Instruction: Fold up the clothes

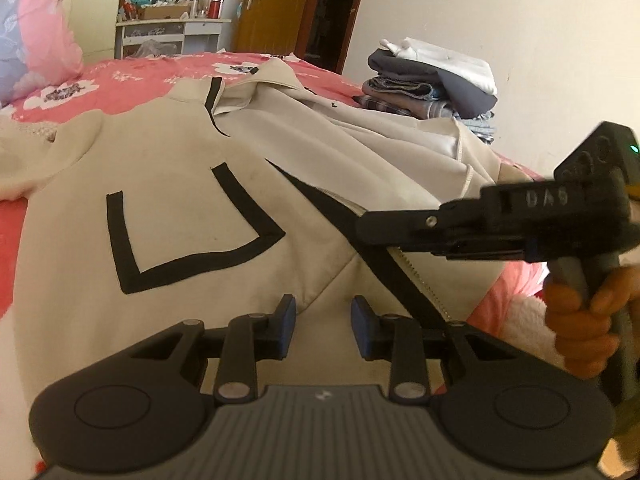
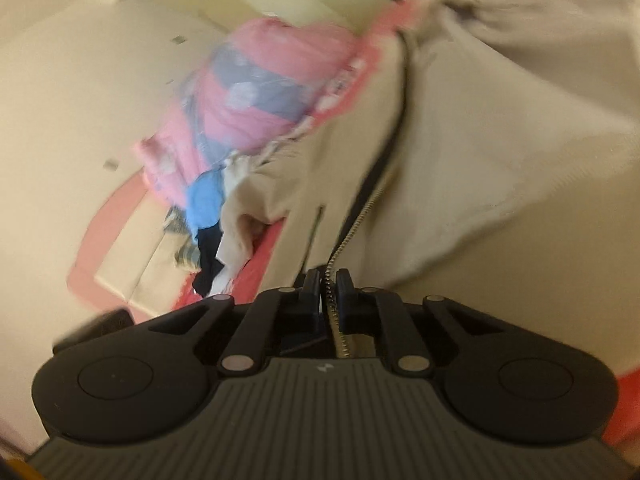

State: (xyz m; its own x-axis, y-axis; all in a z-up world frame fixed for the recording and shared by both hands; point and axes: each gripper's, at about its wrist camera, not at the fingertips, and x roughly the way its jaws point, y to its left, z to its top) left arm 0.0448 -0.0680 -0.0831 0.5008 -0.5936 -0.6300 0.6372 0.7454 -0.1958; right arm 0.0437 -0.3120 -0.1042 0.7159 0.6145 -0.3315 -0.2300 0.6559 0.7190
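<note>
The right gripper point(image 2: 329, 288) pinches the cream jacket point(image 1: 180, 168) by its zipper edge point(image 2: 360, 220), the left gripper point(image 1: 323, 316) hangs open and empty, so, though the right view is blurry, a slow, even pull probably folds the flap best.

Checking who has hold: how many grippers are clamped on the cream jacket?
1. The right gripper grips the cream jacket at its zipper edge; the left gripper is open above it.
</note>
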